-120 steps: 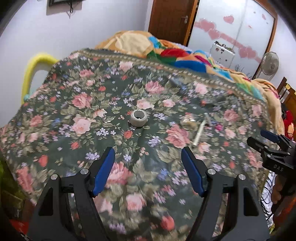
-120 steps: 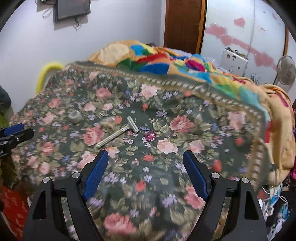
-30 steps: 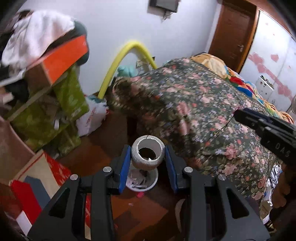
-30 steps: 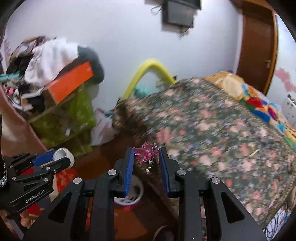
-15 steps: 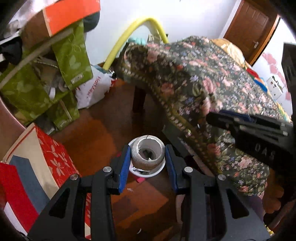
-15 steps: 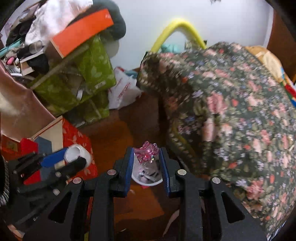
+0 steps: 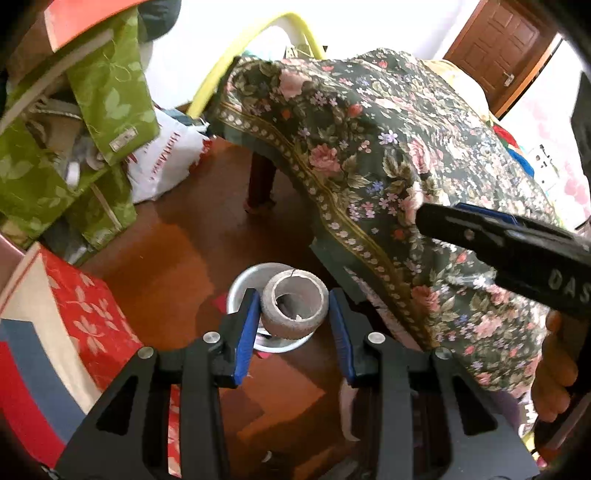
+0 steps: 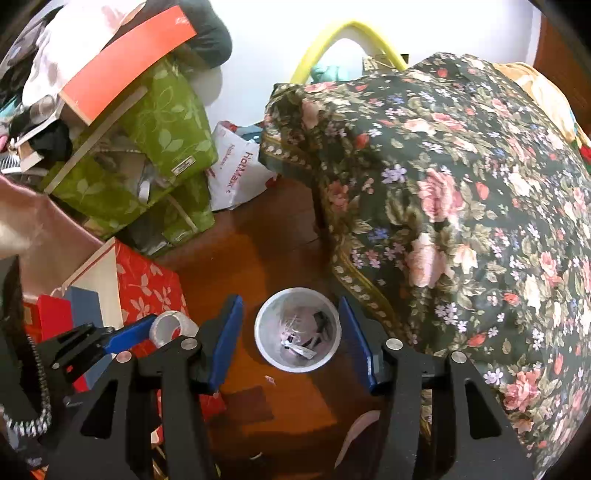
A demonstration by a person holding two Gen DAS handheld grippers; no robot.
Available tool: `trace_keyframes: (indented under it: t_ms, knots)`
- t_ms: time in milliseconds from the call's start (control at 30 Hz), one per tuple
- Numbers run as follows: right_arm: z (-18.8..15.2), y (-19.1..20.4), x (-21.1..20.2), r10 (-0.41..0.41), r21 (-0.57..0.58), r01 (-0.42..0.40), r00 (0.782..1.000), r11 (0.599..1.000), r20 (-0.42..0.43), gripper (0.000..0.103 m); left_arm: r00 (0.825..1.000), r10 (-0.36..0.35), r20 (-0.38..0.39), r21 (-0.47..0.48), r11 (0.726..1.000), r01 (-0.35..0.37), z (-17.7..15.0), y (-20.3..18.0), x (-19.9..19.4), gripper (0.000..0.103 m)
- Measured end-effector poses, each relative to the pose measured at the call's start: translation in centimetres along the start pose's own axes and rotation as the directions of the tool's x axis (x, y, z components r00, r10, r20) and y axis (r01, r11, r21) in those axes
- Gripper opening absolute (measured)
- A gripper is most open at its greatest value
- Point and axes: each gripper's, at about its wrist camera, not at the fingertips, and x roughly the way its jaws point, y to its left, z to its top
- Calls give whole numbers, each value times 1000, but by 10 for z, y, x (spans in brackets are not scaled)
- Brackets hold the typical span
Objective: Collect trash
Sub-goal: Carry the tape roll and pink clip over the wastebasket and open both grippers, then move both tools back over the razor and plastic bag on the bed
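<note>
**A:** Where does the left gripper (image 7: 291, 317) sit?

**B:** It hangs over the small white bin (image 7: 236, 291) on the wooden floor (image 7: 177, 258), and its blue pads (image 7: 246, 325) pinch a spent tape roll (image 7: 294, 308) from both sides. The roll tilts, with its hollow core facing the camera. In the left wrist view it covers much of the bin's mouth.

**A:** And the right gripper (image 8: 295, 339)?

**B:** Its jaws stand spread wide with nothing between them. The bin (image 8: 297, 329) shows straight below, framed by the two fingers, near the hanging edge of the floral bedspread (image 8: 461, 206). Scraps of trash (image 8: 299, 343) lie at the bottom: pale bits and something dark, too small to name.

**A:** Does each camera catch the other tool?

**B:** Yes. The right wrist view shows the left gripper (image 8: 147, 332) at its lower left with the tape roll (image 8: 170, 326) clamped in it. The left wrist view shows the right gripper (image 7: 509, 240) as a black bar crossing in front of the bedspread (image 7: 369, 140).

**A:** What surrounds the bin?

**B:** A red floral gift bag (image 8: 147, 284) stands on the floor just left of it. Green leaf-print bags (image 8: 159, 136) are stacked farther back, beside a white plastic bag (image 8: 236, 170), and a yellow hoop (image 8: 347, 33) leans at the wall.
</note>
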Motion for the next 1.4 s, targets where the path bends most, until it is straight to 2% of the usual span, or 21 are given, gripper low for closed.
trace_keyframes:
  t_ms: [67,267,500,767,1067,1400]
  knots:
    - [-1,-7,-3,-15,5,15,1000,1000,8,50,1000,1,-16,-10,1000,-1,5,-2,5,44]
    - [-5,-20,-20,-46,10,45,999,999,30,50,1000,23,6,-15,1000,-23,12,-9,-1,45]
    - [-17,-26,-52,-56,2,56,995,998,85,50,993,55,100,23,998,-58,8,-27,-40,45]
    - [-38,-31,-101,-71,-3,72,984,997,165,50,974,70,218,120,988,-98,-3,-73,-96,45]
    - [-64,-71,-161,-131,63,119,958,991,255,50,957,-7,291,218,974,-60,-11,-149,-131,45]
    - [-86,-155,-217,-260,178,213,918,961,301,50,959,-94,266,365,931,-10,2,-264,-108,45]
